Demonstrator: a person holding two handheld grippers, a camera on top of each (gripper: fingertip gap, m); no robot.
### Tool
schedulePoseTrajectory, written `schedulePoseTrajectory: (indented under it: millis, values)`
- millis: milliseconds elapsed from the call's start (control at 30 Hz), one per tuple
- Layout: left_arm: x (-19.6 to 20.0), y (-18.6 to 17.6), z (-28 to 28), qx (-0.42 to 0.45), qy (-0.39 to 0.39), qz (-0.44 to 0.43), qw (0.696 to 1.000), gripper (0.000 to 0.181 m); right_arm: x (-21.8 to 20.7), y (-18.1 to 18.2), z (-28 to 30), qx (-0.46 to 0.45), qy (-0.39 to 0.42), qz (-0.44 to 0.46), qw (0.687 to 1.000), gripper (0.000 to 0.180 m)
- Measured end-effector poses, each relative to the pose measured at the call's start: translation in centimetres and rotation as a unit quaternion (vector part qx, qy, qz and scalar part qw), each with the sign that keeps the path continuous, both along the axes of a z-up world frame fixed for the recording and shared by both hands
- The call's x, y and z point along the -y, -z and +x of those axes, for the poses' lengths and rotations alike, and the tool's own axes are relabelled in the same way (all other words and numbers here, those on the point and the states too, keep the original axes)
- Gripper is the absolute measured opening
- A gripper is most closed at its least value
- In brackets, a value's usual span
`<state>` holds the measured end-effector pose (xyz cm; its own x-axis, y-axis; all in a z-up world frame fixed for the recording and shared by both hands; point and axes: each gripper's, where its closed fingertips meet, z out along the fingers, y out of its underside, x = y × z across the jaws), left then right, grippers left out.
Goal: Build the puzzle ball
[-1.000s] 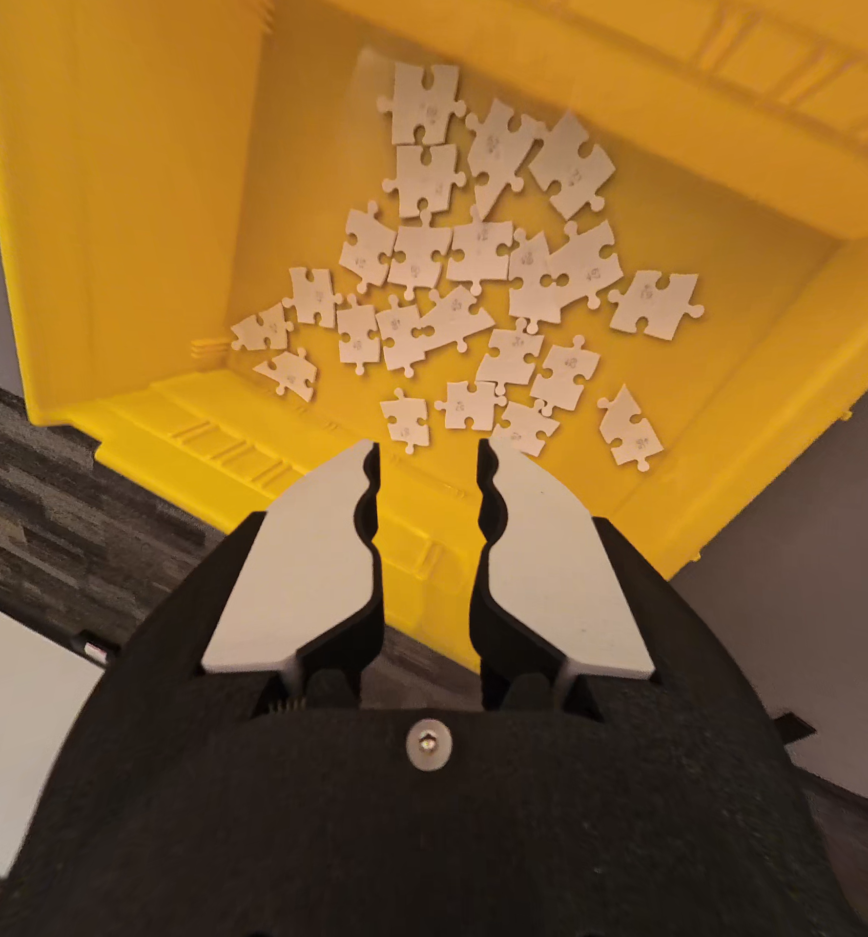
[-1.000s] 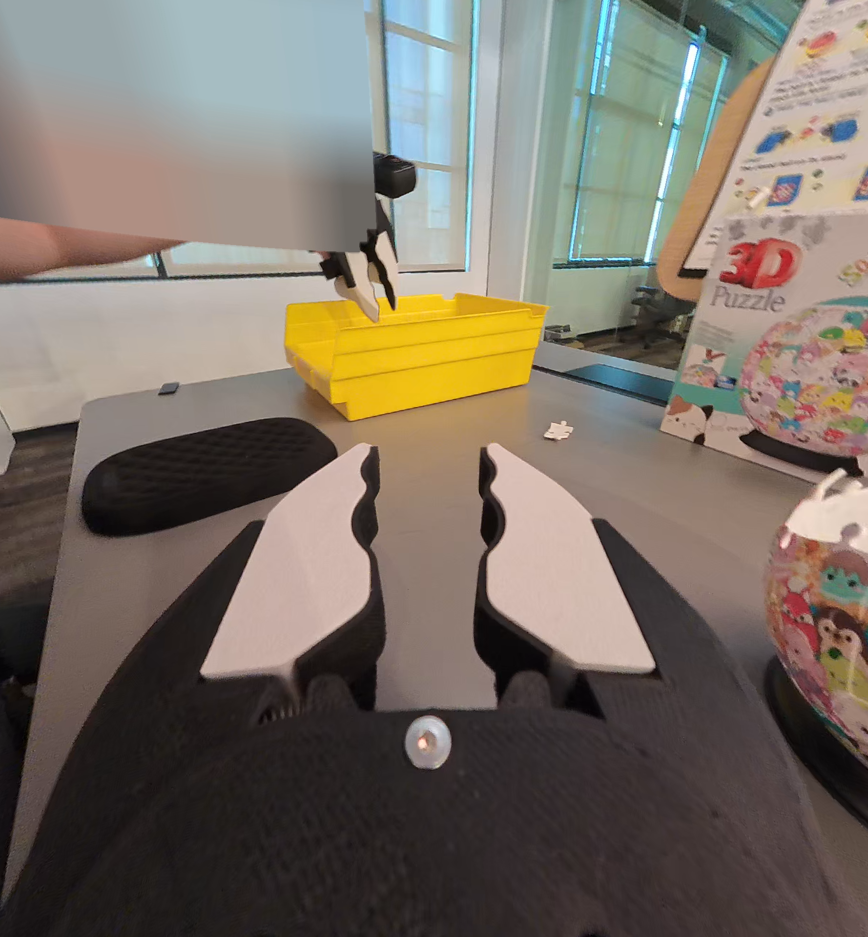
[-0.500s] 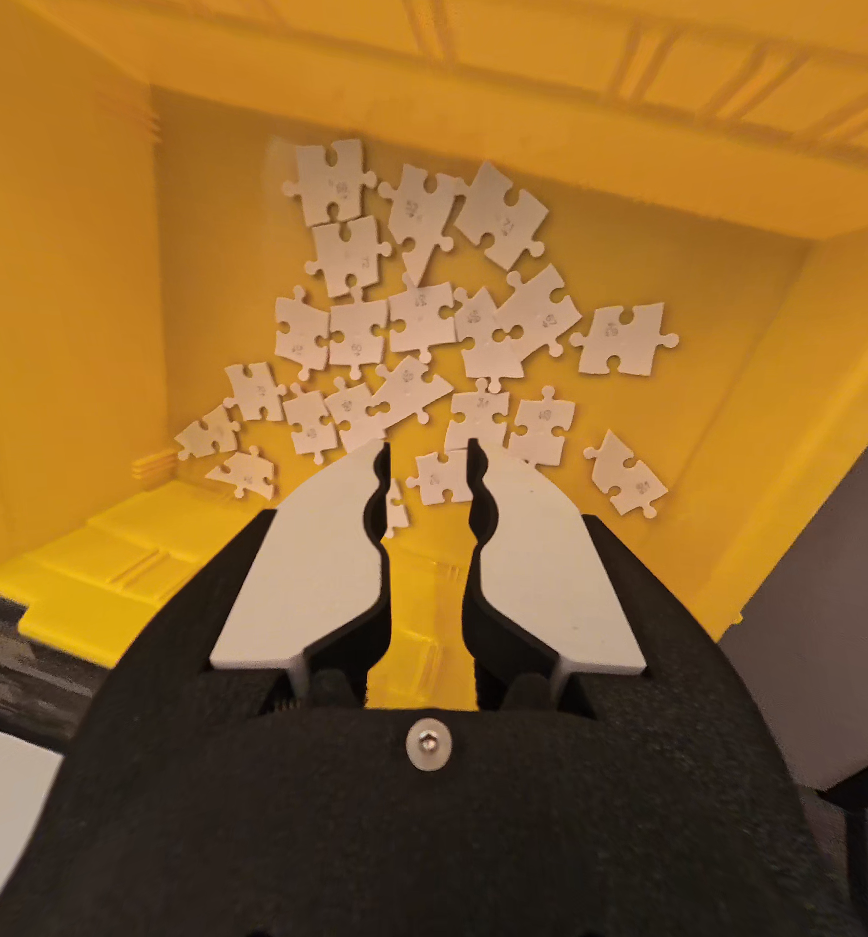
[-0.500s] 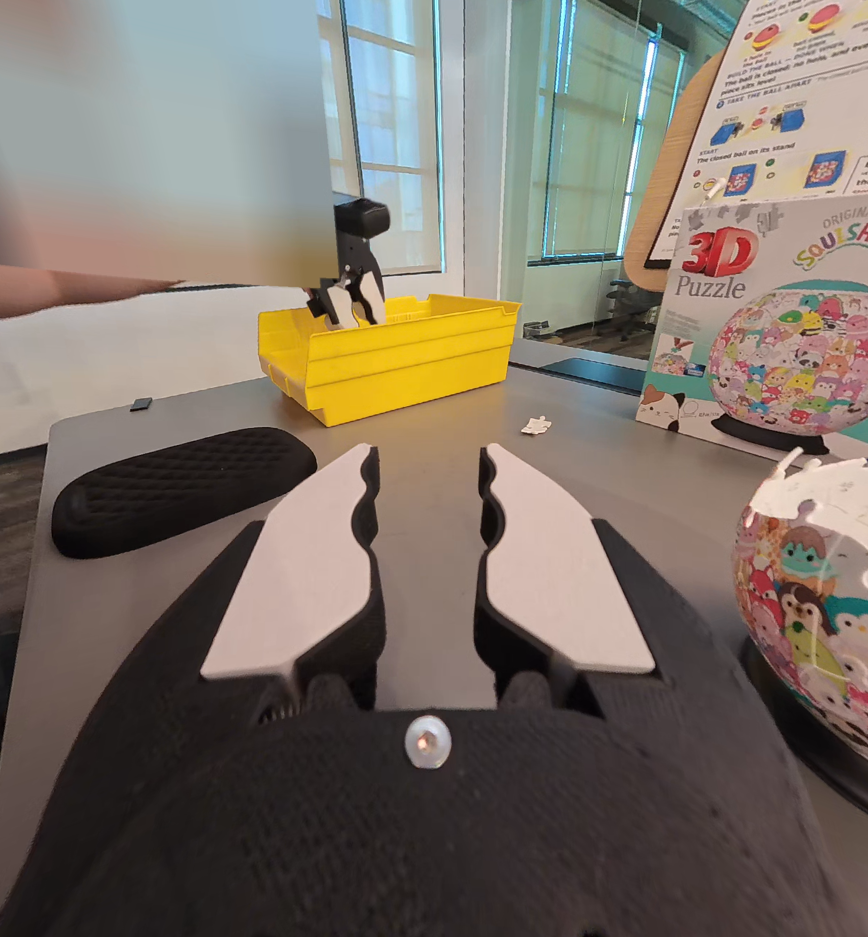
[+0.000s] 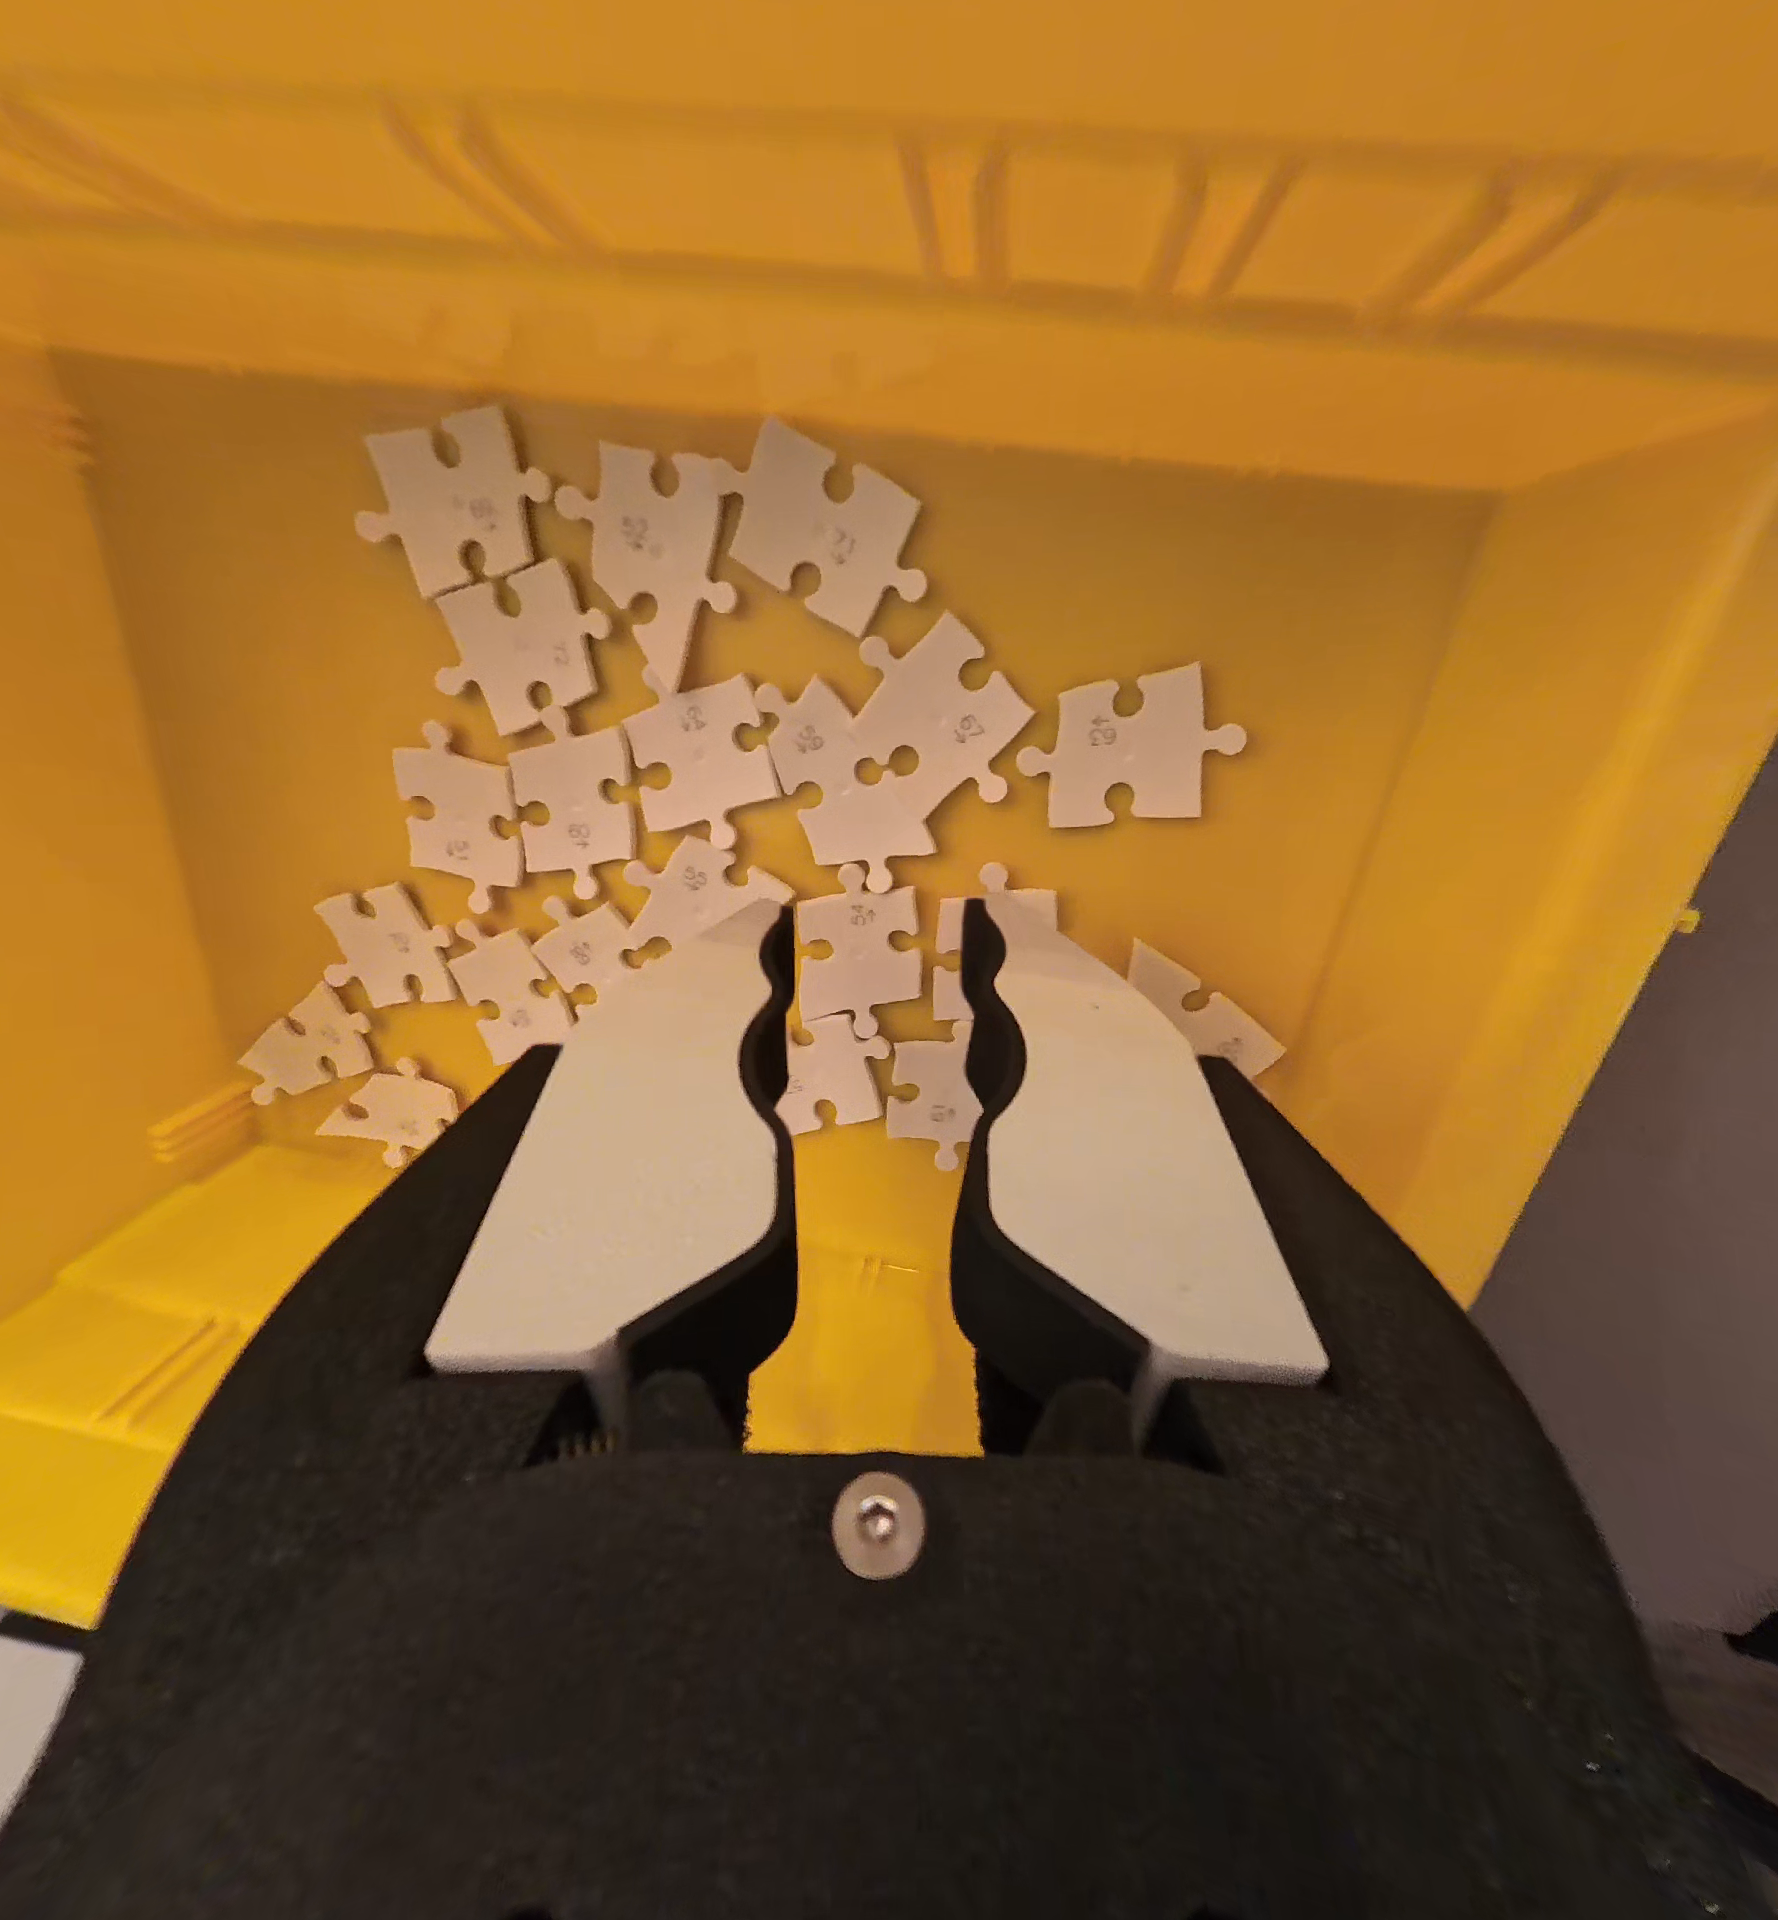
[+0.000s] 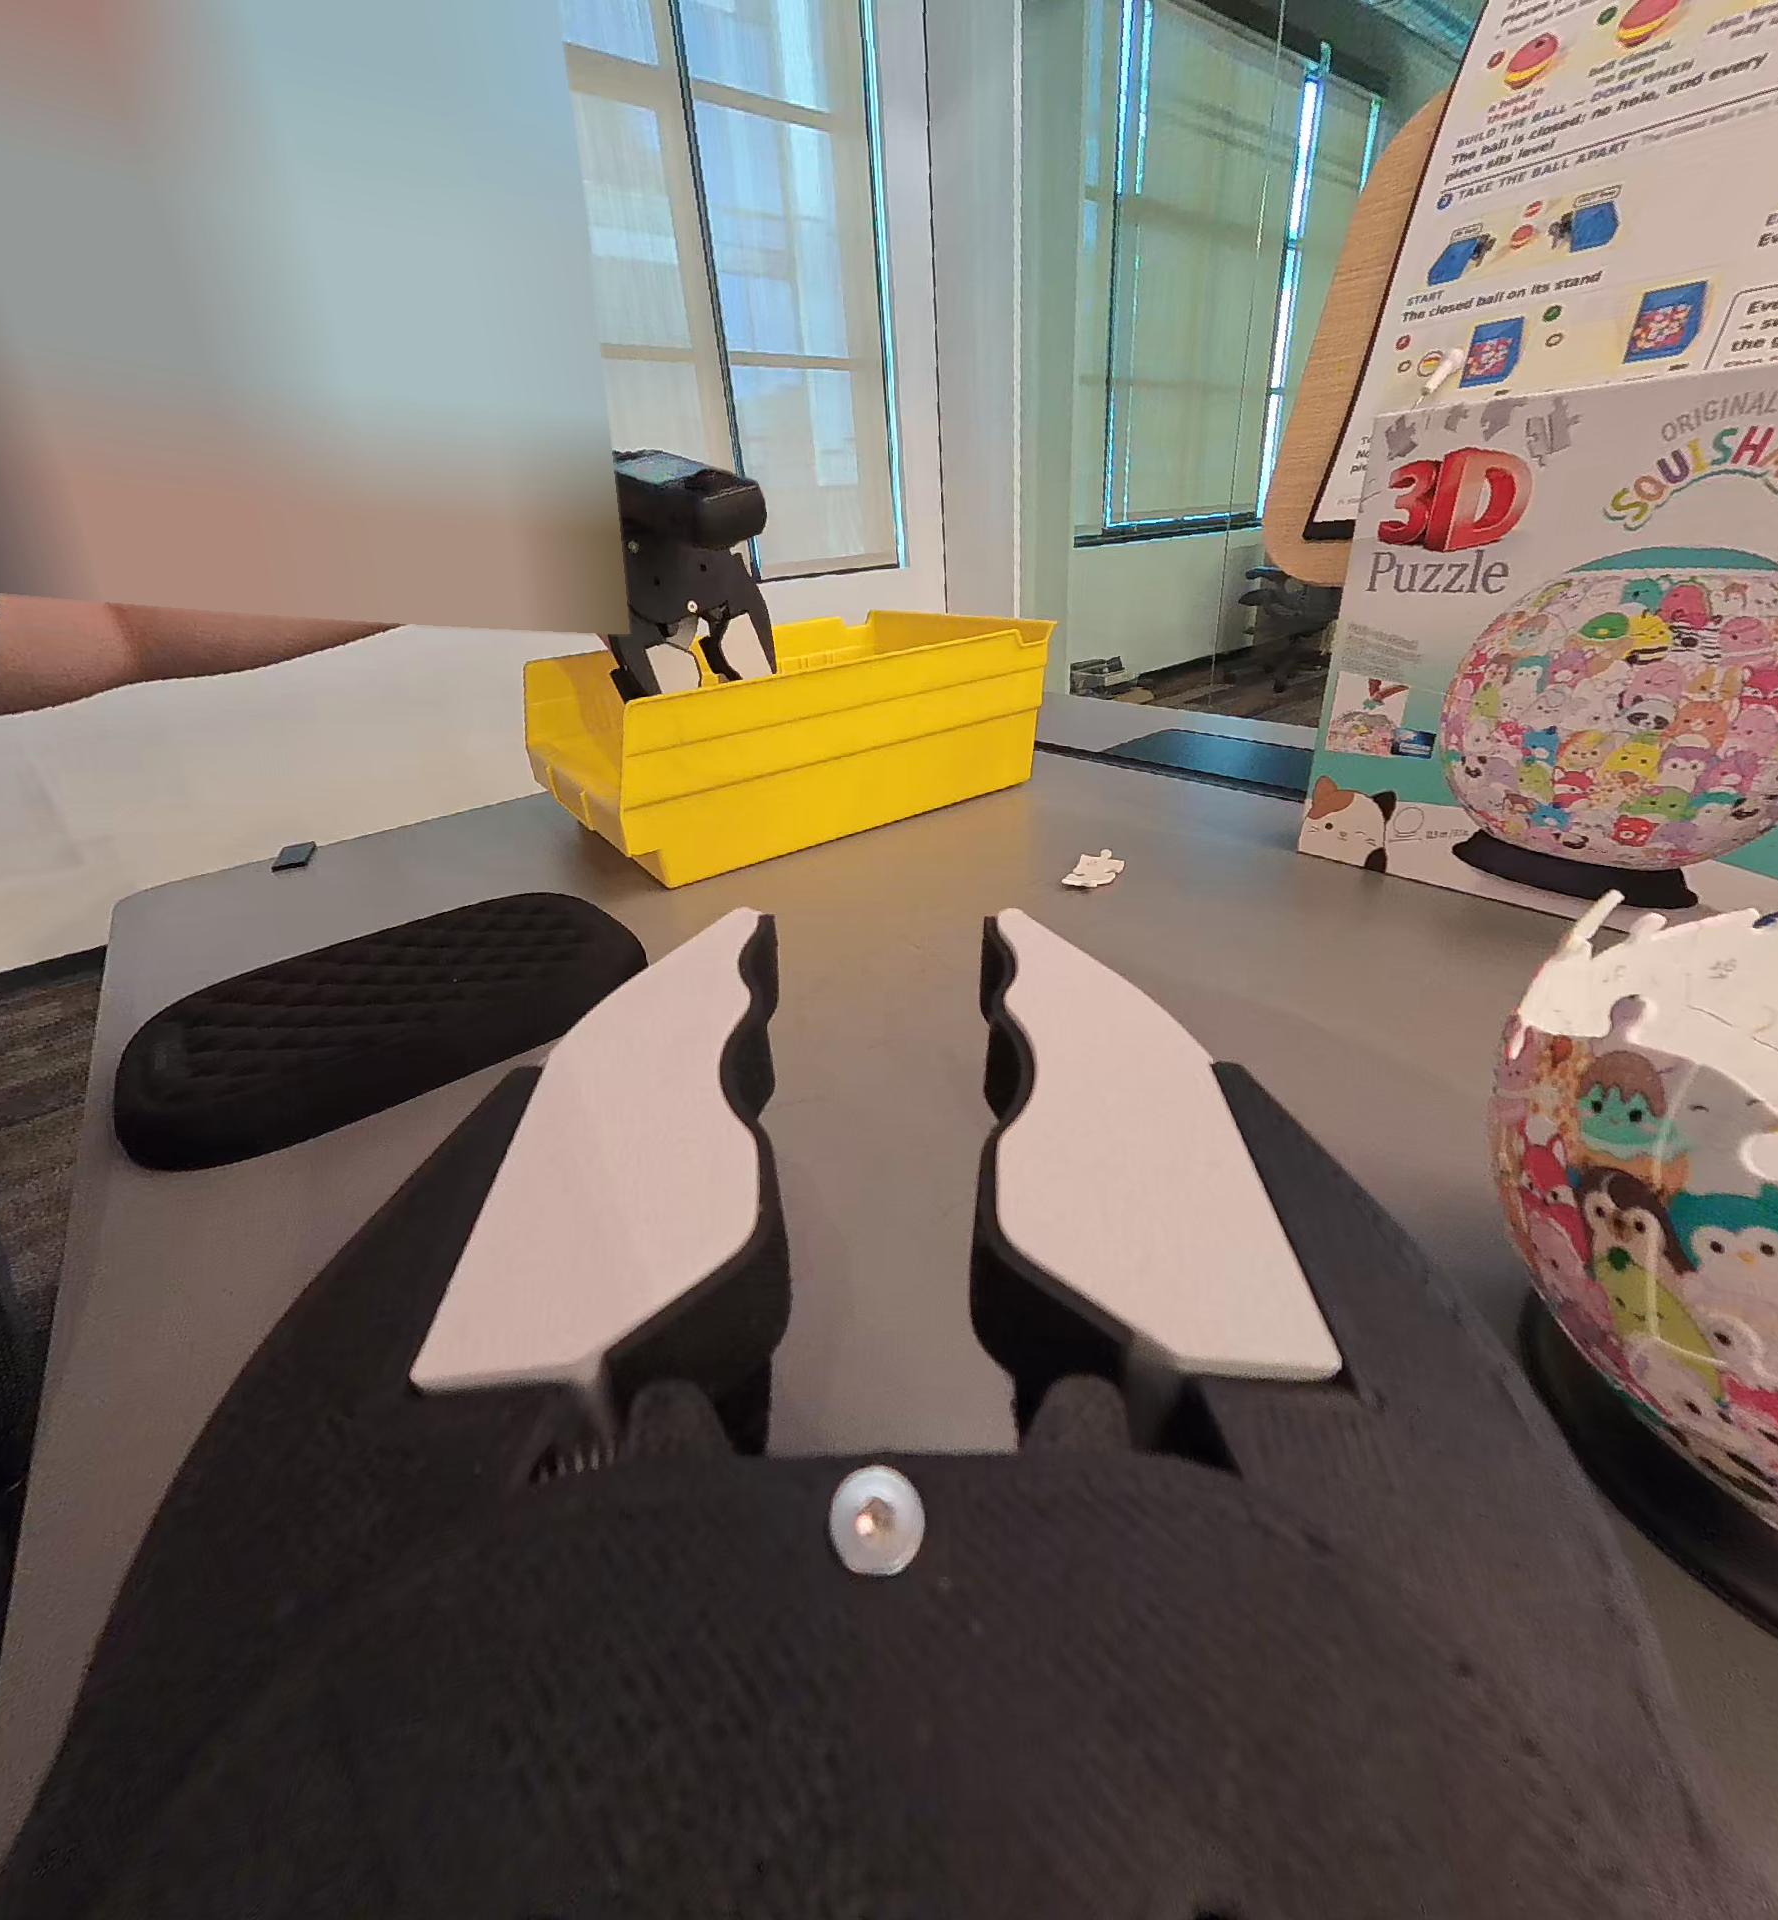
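Left gripper [image 5: 877,914] jaws apart over bin [image 5: 1384,935] pieces [image 5: 857,940] (face-down).

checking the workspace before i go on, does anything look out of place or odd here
One white puzzle piece lies alone on the grey table, outside the yellow bin where the other loose pieces sit face down. The puzzle ball is open at the top, simply unfinished. Nothing looks damaged.

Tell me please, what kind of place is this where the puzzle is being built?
Most likely an office or meeting room. A grey table stands before tall windows, with an office chair behind a glass wall. The yellow bin and the half-built puzzle ball look like a recording setup.
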<state>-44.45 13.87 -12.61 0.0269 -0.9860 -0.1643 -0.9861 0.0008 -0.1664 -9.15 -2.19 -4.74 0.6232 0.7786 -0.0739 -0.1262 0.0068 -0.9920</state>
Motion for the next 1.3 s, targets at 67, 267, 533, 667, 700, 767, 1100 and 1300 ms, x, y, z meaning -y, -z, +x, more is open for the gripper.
schedulePoseTrajectory:
  millis: [67, 267, 533, 667, 700, 767, 1100, 1300]
  values:
    - [-0.2, 0.0, -0.1, -0.001, 0.0, 0.002, 1.0, 0.031, 0.0, 0.0, 0.0, 0.002, 0.0, 0.001, 1.0, 0.038]
    - [-1.4, -1.0, 0.6, 0.03, 0.001, 0.02, 0.999, 0.03, -0.1, 0.2, -0.1, 0.006, -0.001, -0.005, 1.0, 0.038]
    - [-4.6, -2.7, 0.3, 0.053, -0.01, 0.048, 0.997, 0.031, -0.3, 0.4, -0.3, 0.01, -0.001, -0.014, 1.0, 0.038]
    - [-6.4, -3.3, -0.1, 0.052, -0.02, 0.068, 0.996, 0.031, -0.4, 0.4, -0.3, 0.012, 0.0, -0.015, 1.0, 0.038]
    - [-6.9, -3.6, -0.3, 0.054, -0.025, 0.072, 0.996, 0.03, -0.4, 0.4, -0.3, 0.012, 0.0, -0.015, 1.0, 0.038]
    - [-7.6, -4.1, -0.4, 0.064, -0.036, 0.075, 0.994, 0.03, -0.4, 0.5, -0.3, 0.012, -0.001, -0.015, 1.0, 0.038]
    - [-8.2, -4.9, 1.0, 0.135, -0.061, 0.04, 0.988, 0.031, -0.5, 0.5, -0.3, 0.008, -0.003, -0.019, 1.0, 0.038]
    - [-8.7, -8.4, 2.6, 0.237, -0.089, 0.013, 0.967, 0.034, -0.5, 0.5, -0.2, 0.006, -0.004, -0.021, 1.0, 0.038]
